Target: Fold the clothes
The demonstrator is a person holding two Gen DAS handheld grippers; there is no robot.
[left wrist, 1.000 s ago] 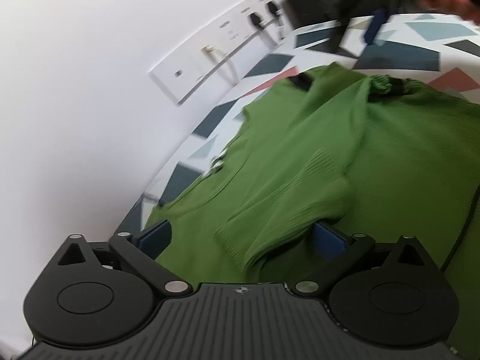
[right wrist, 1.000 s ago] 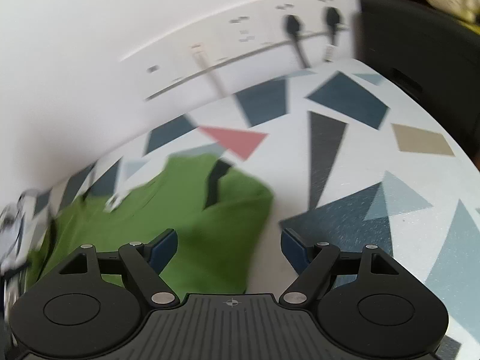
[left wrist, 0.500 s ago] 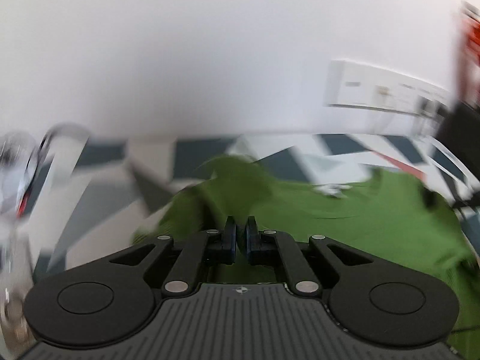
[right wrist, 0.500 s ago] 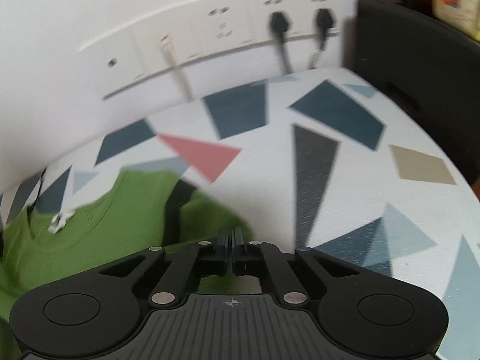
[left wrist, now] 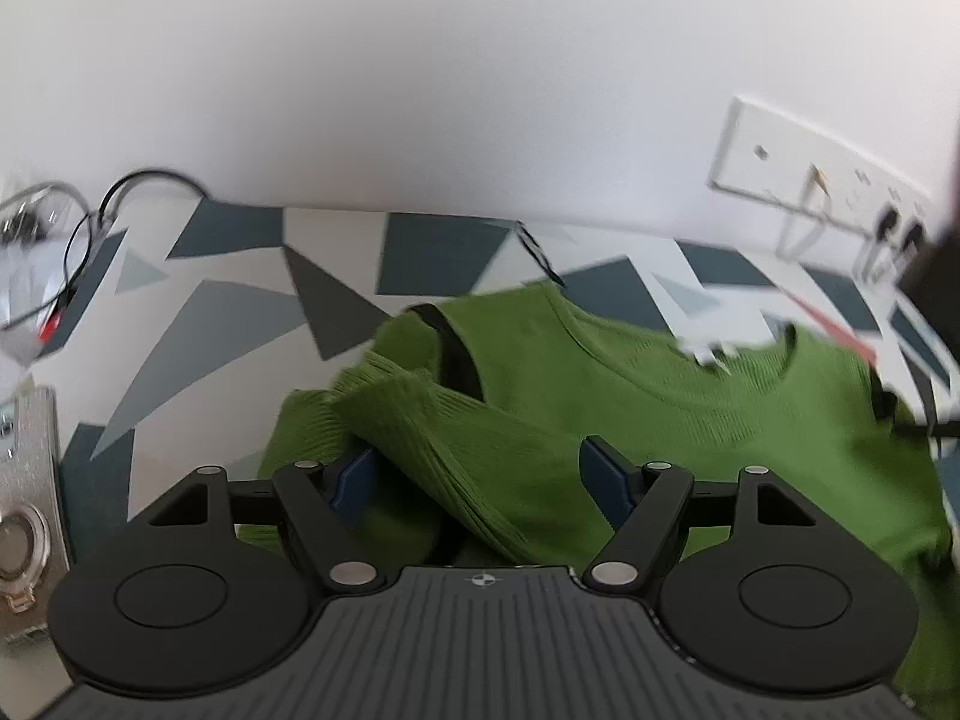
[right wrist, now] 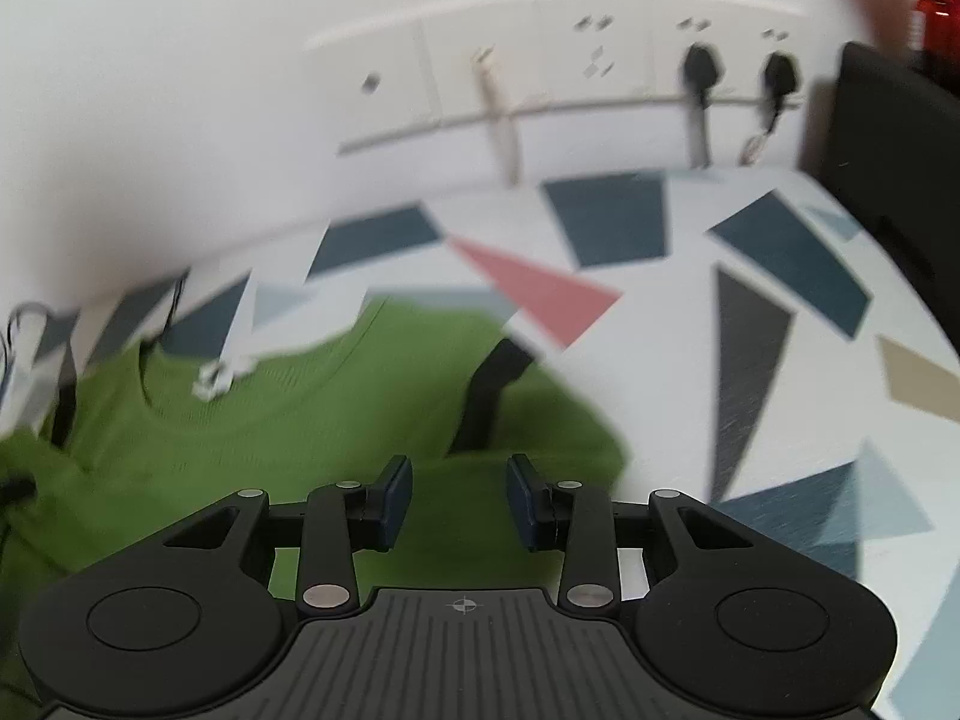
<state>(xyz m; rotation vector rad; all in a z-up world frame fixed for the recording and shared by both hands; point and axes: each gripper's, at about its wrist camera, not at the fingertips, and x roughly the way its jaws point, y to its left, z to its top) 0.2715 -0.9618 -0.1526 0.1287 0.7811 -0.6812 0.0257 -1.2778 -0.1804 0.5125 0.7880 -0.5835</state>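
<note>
One green sweater (left wrist: 630, 420) lies spread on the patterned table (right wrist: 750, 312), its neckline toward the wall. Above its folded sleeve (left wrist: 432, 420) the left gripper (left wrist: 480, 474) gapes wide, gripping nothing. The right gripper (right wrist: 459, 495), jaws partly apart and empty, hovers over the sweater's shoulder.

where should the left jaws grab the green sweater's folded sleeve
Take the sleeve of the green sweater at its raised ribbed cuff end, coming from the front: it humps off the table there, between the open jaws of the left gripper.
</note>
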